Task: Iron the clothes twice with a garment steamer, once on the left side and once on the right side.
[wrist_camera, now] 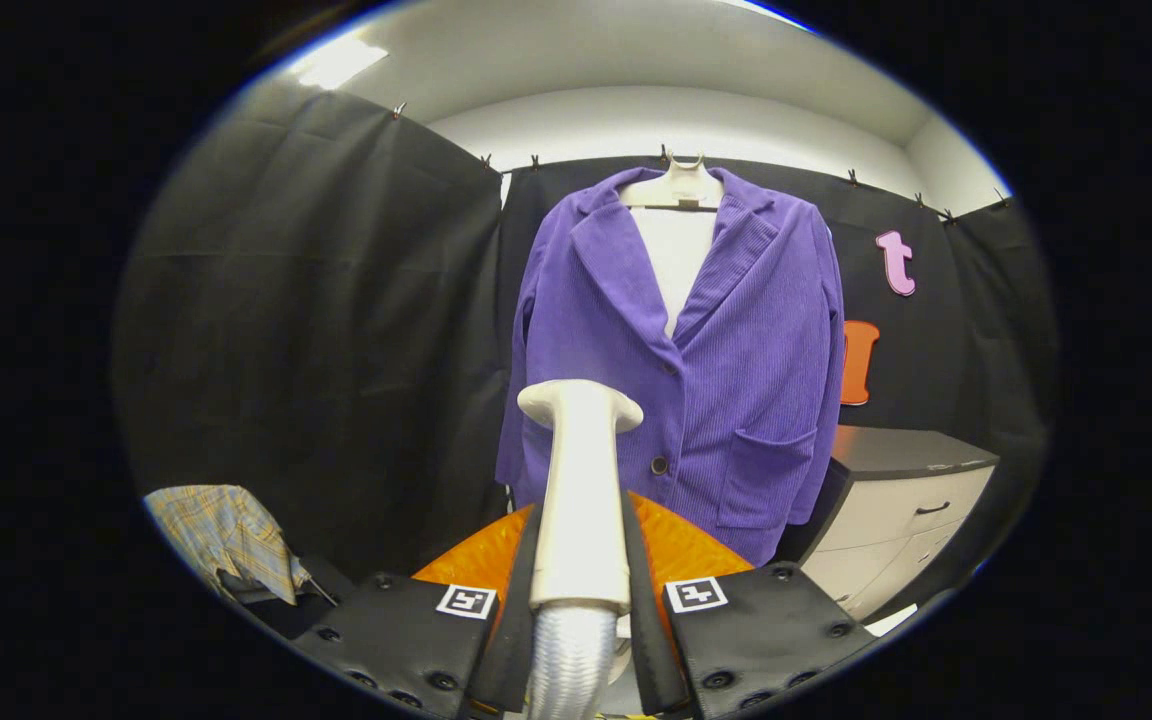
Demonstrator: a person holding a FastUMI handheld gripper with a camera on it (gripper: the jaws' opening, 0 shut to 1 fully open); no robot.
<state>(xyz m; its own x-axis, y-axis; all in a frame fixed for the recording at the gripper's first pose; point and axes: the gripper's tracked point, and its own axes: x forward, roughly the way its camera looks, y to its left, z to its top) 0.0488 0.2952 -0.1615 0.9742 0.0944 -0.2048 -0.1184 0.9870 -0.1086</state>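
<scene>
Two fingers of the tool (581, 590) clamped the cream plastic garment steamer (579, 480) by its rigid, probably light handle. Beyond hung the soft purple corduroy jacket (716, 350), likely to yield under pressure.

Purple blazer (736, 340): ribbed corduroy-like cloth, matt, soft nap; dark glossy buttons (658, 465). Hanger (674, 187): smooth pale plastic. Steamer handle (579, 490): smooth matt cream plastic, clamped between both fingers of gripper (579, 585); hose (570, 660) below ribbed, silvery sheen. Orange surface (681, 550) behind fingers: finely textured, slightly shiny. Plaid garment (226, 535): thin woven cloth, crumpled. Drawer cabinet (901, 510): smooth matt fronts, dark top, dark handle.
</scene>
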